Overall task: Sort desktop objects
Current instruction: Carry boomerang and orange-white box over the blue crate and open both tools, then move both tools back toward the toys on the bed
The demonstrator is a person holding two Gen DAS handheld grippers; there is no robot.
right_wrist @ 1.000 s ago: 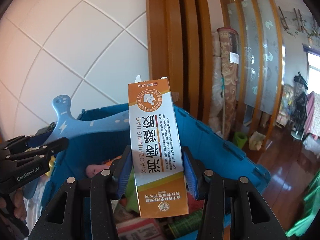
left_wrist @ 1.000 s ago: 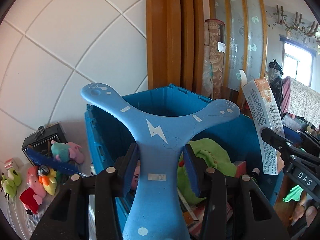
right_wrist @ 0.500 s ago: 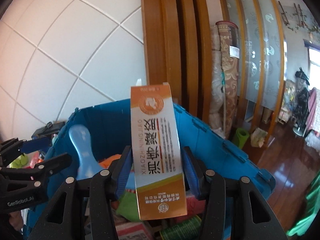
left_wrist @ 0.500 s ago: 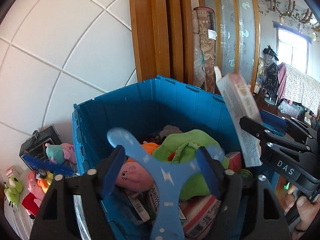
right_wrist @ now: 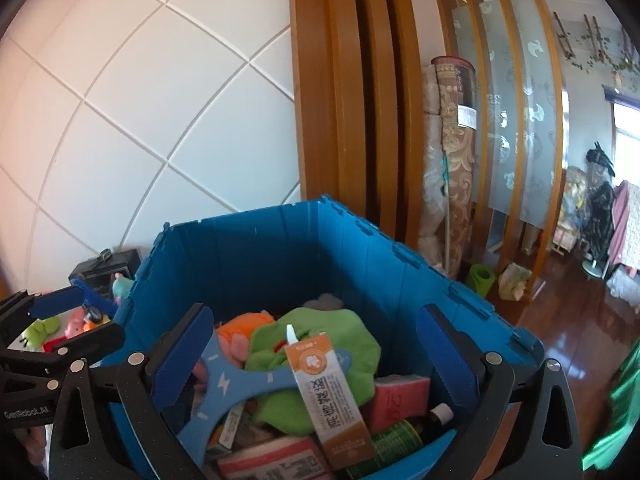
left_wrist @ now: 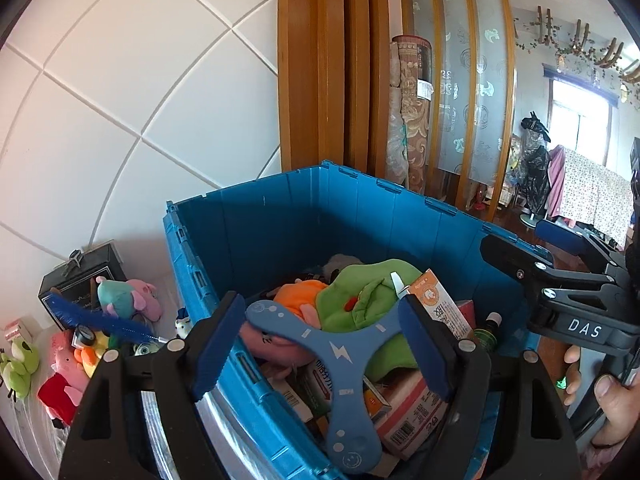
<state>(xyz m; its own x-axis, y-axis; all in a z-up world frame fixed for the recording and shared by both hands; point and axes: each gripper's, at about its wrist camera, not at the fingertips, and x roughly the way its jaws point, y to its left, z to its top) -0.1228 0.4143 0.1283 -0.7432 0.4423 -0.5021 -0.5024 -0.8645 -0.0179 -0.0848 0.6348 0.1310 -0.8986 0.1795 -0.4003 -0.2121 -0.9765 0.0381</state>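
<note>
A blue three-armed boomerang (left_wrist: 340, 356) (right_wrist: 228, 384) lies loose on the pile inside the blue plastic bin (left_wrist: 300, 220) (right_wrist: 280, 248). An orange-and-white carton (right_wrist: 328, 392) (left_wrist: 440, 312) lies tilted on the same pile, over a green plush (left_wrist: 368, 292). My left gripper (left_wrist: 320, 312) hangs open above the bin's left side, pads clear of the boomerang. My right gripper (right_wrist: 316, 316) is over the bin with its jaws opening wide; the carton is below them, untouched. Each gripper shows at the edge of the other's view.
The bin is full of plush toys, packets and a dark bottle (right_wrist: 424, 420). Left of it lie more plush toys (left_wrist: 120, 300) and a black box (left_wrist: 80, 280) against the tiled wall. Behind stand wooden posts and a rolled rug (left_wrist: 412, 112). A hand (left_wrist: 608, 400) grips the right tool.
Both grippers opened. The boomerang dropped from the left one and the carton from the right one; both now lie on the pile in the bin.
</note>
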